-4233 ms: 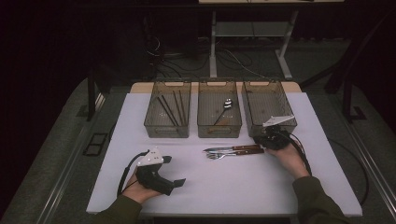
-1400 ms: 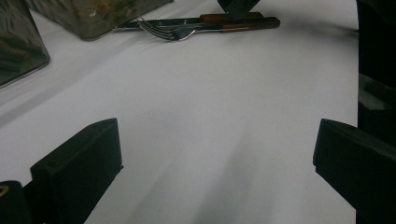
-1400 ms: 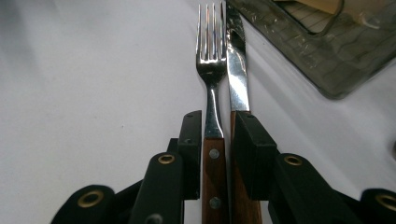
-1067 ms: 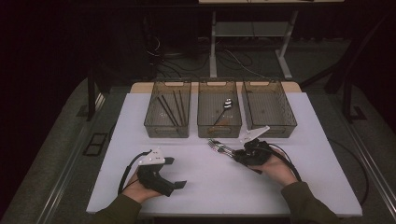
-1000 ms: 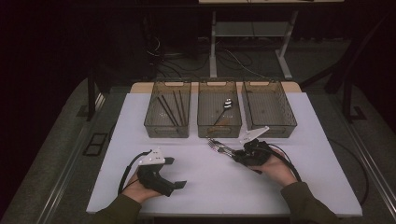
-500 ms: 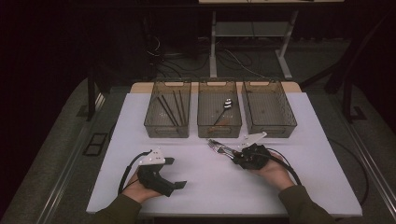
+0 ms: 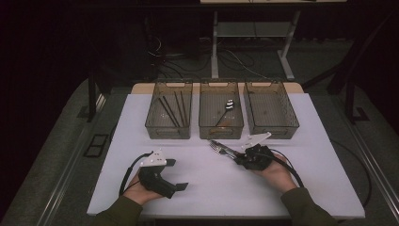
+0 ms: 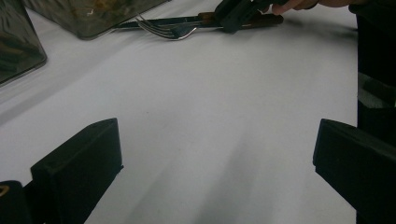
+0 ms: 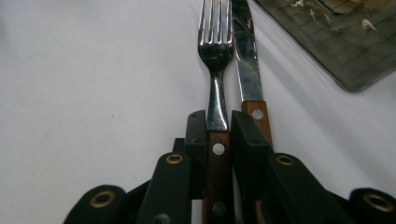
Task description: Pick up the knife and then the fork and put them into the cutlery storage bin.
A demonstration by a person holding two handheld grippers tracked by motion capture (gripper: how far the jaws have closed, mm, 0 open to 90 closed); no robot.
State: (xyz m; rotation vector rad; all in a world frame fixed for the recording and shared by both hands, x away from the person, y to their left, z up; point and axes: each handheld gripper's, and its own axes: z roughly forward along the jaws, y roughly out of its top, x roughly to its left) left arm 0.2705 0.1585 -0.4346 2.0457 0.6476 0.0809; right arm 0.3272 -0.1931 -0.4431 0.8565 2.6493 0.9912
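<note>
The right gripper (image 9: 218,135) has its jaws closed on the wooden handle of the fork (image 9: 215,51), which lies flat on the white tabletop (image 7: 211,188) and points straight ahead of the jaws, tines farthest out. The knife (image 9: 246,70) lies just beside the fork, touching or nearly touching it, outside the jaw on the right in the right gripper view; its wooden handle runs along that jaw. Ahead of the jaws and to their right in that view sits a corner of a clear bin (image 9: 345,42).

Compared with four seconds ago, the right gripper has come in from the right end of the cutlery toward the middle bin (image 7: 221,110), and fork and knife now lie at a slant rather than level across the tabletop. Over the last second it has shifted only slightly.

The left gripper (image 7: 176,175) stays where it was, resting on the tabletop with its jaws wide apart and bare cloth between them.
</note>
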